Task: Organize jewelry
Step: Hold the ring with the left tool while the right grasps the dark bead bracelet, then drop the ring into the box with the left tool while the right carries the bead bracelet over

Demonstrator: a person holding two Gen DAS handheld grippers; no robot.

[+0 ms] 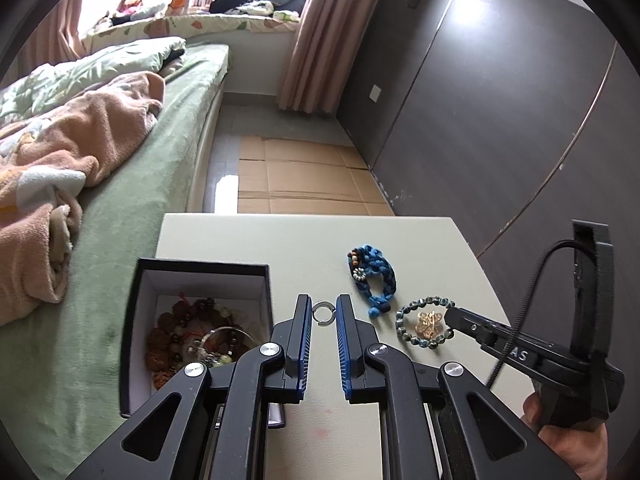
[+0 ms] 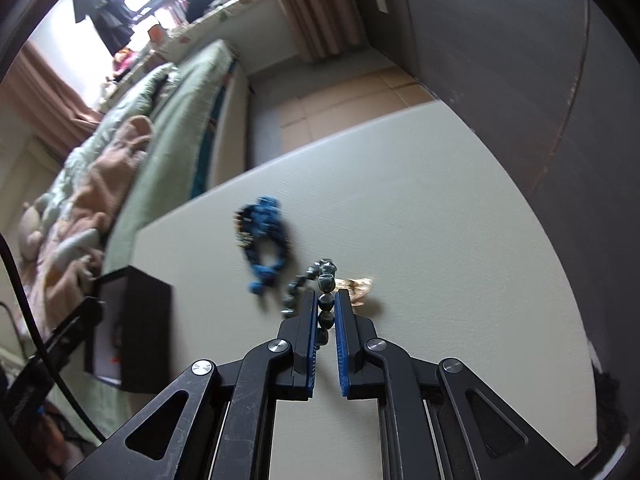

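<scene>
My left gripper (image 1: pixel 323 299) is shut on a small silver ring (image 1: pixel 315 314), held just above the pale table (image 1: pixel 304 248). To its left stands an open black box (image 1: pixel 202 270) with several bracelets inside. My right gripper (image 2: pixel 325 298) is shut on a grey-green bead bracelet (image 2: pixel 327 282); several beads sit between its blue pads. In the left wrist view the right gripper (image 1: pixel 451 316) comes in from the right onto that bead bracelet (image 1: pixel 400 322), which rings a gold flower piece (image 1: pixel 430 320). A blue braided bracelet (image 1: pixel 374 280) lies beyond it on the table.
A bed with green sheet (image 1: pixel 132 184) and a peach blanket (image 1: pixel 80 136) borders the table's left side. Dark wardrobe doors (image 1: pixel 500 120) stand on the right. Flattened cardboard (image 1: pixel 304 176) covers the floor beyond the table's far edge. A person's hand (image 1: pixel 568 440) holds the right gripper's handle.
</scene>
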